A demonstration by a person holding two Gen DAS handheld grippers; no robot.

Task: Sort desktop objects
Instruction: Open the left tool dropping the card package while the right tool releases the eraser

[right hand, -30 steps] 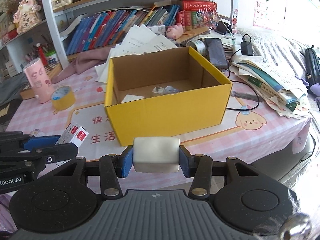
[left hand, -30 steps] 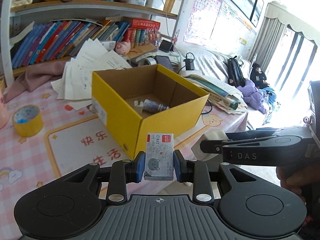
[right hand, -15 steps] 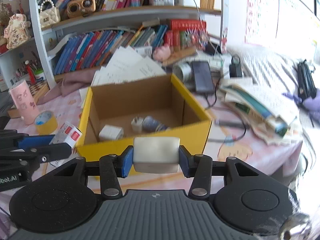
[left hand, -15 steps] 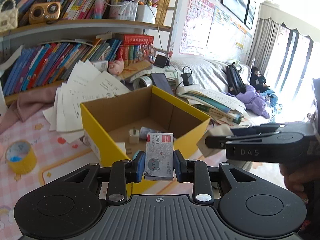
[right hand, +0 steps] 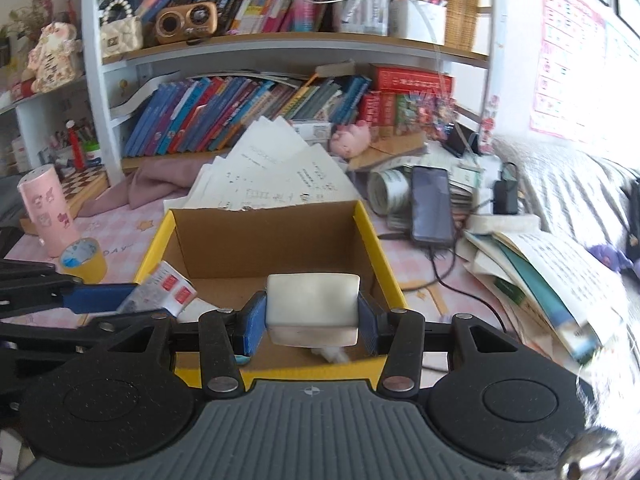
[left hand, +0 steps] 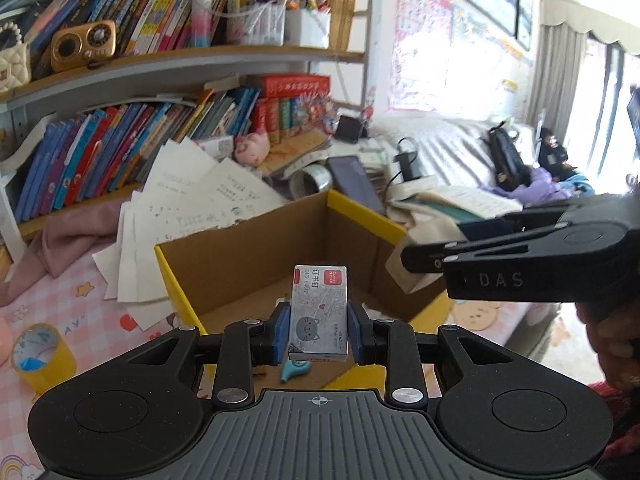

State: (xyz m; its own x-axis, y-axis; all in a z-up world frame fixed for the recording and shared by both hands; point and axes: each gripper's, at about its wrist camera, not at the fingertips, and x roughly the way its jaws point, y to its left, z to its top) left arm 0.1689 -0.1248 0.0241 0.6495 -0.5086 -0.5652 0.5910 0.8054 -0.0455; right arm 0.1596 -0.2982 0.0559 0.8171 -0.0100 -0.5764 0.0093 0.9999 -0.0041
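Note:
My left gripper (left hand: 318, 334) is shut on a small grey staple box (left hand: 319, 312) with a red label and holds it above the open yellow cardboard box (left hand: 172, 276). My right gripper (right hand: 312, 322) is shut on a white eraser block (right hand: 312, 306) and holds it above the same yellow box (right hand: 380, 256). In the right wrist view the staple box (right hand: 164, 288) shows at the left, over the box's left wall. A small blue item (left hand: 294, 370) lies inside the box under my left gripper.
A yellow tape roll (right hand: 83, 260) and a pink cup (right hand: 47, 210) stand on the pink tablecloth at the left. Loose papers (right hand: 276, 172) lean behind the box. A phone (right hand: 432, 204), cables and stacked books (right hand: 540, 268) lie at the right. Bookshelves (right hand: 248, 112) stand behind.
Both grippers have moved forward and up, from in front of the yellow box to above its opening. Each still holds its object.

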